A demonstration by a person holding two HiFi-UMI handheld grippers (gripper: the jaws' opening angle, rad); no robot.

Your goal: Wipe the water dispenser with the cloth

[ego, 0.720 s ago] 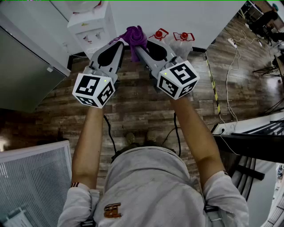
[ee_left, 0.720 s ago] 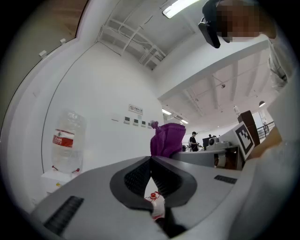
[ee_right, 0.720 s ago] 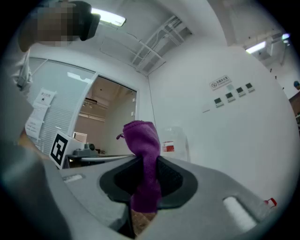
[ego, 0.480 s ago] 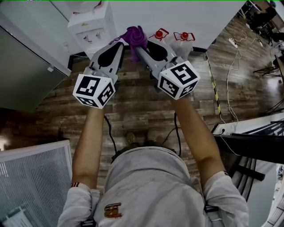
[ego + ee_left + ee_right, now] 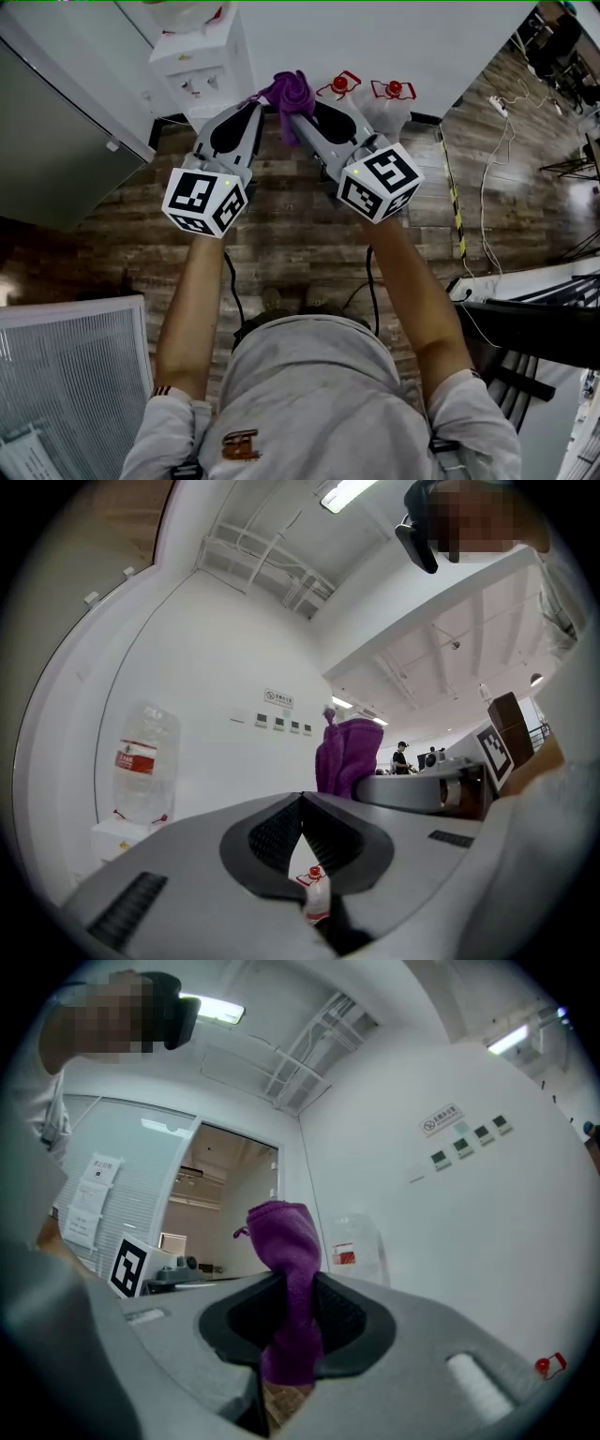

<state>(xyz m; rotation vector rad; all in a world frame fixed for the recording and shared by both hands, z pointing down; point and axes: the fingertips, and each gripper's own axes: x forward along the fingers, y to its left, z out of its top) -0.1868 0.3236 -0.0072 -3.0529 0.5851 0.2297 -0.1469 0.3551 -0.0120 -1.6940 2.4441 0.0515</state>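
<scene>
- The white wall (image 5: 375,37) stands ahead of both my grippers, and the wood-plank floor (image 5: 281,244) lies below them.
- A grey cabinet (image 5: 56,159) sits well off to the left of my left gripper.
- The water dispenser (image 5: 202,56) stands against the wall, ahead of my left gripper and to its left. It is near the gripper's tips, but I cannot tell whether anything touches it. A clear bottle (image 5: 141,761) with a red label stands on top of it. From my right gripper view that bottle shows just beyond the cloth.
- My left gripper (image 5: 253,105) is held out in front of me, just beside the right one. Its jaws are clenched tip to tip with nothing between them. Its marker cube (image 5: 204,200) sits at the near end, by my hand.
- My right gripper (image 5: 292,117) points the same way and carries its own marker cube (image 5: 380,181). Its jaws are clamped on the cloth.
- The purple cloth (image 5: 291,91) is pinched at its middle between my right jaws. A bunched end stands up past the tips, and a shorter end hangs on the near side. It rises just right of my left gripper's tips.
- Two clear bottles with red caps (image 5: 339,86) lie on the floor by the wall, just past my right gripper and slightly to its right.
</scene>
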